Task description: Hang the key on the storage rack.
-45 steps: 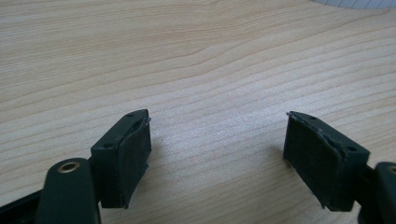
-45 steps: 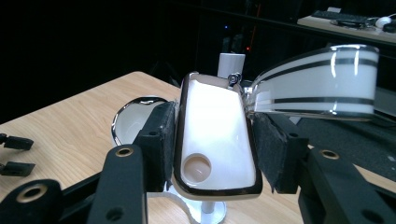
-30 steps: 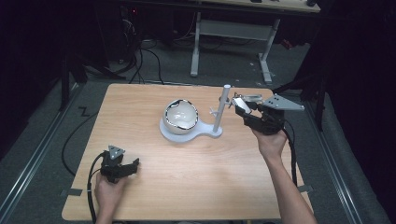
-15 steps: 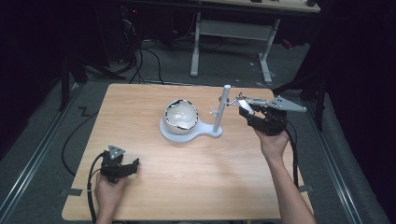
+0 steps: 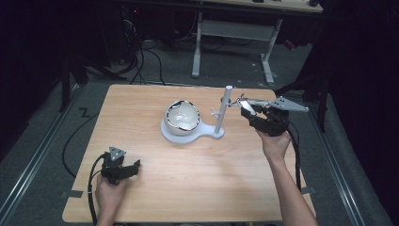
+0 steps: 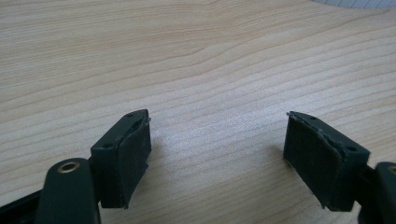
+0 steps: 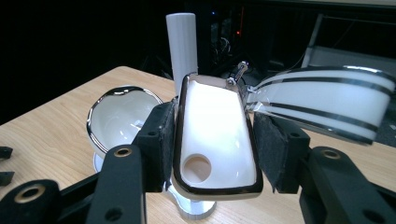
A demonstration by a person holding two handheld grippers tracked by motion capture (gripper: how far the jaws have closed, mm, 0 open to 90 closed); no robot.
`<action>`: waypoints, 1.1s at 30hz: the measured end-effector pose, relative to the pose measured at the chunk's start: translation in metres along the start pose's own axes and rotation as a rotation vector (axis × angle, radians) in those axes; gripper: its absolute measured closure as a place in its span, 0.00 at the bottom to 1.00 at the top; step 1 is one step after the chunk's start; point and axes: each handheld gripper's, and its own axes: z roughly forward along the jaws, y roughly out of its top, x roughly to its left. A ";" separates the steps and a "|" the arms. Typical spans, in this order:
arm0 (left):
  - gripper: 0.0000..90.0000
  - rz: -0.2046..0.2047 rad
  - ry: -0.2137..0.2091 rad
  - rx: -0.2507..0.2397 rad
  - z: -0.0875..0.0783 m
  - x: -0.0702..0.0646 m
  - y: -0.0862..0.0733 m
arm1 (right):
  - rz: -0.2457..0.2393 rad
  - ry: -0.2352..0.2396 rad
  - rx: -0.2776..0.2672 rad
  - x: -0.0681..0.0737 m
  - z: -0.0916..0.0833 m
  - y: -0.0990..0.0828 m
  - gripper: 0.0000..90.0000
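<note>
White and chrome-rimmed, the flat part [image 7: 217, 135] sat pinched between the right gripper [image 5: 248, 111]'s jaws, just right of the white post [image 5: 223, 111], its long axis running along the jaws toward it. That forearm reached in raised. The left gripper [image 5: 127, 168] rested far off on the bench [image 5: 197, 183], jaws spread, empty.
</note>
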 end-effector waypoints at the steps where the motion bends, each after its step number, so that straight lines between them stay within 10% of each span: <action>1: 0.26 0.000 0.000 0.000 0.000 0.000 0.000 | 0.000 0.000 0.000 0.000 0.000 0.000 0.56; 15: 0.26 0.002 0.001 0.001 0.000 0.000 0.000 | 0.063 0.028 0.021 -0.011 0.006 -0.008 0.55; 33: 0.26 0.003 0.001 0.002 0.000 0.000 0.000 | 0.008 -0.015 0.074 0.003 0.028 -0.036 0.55</action>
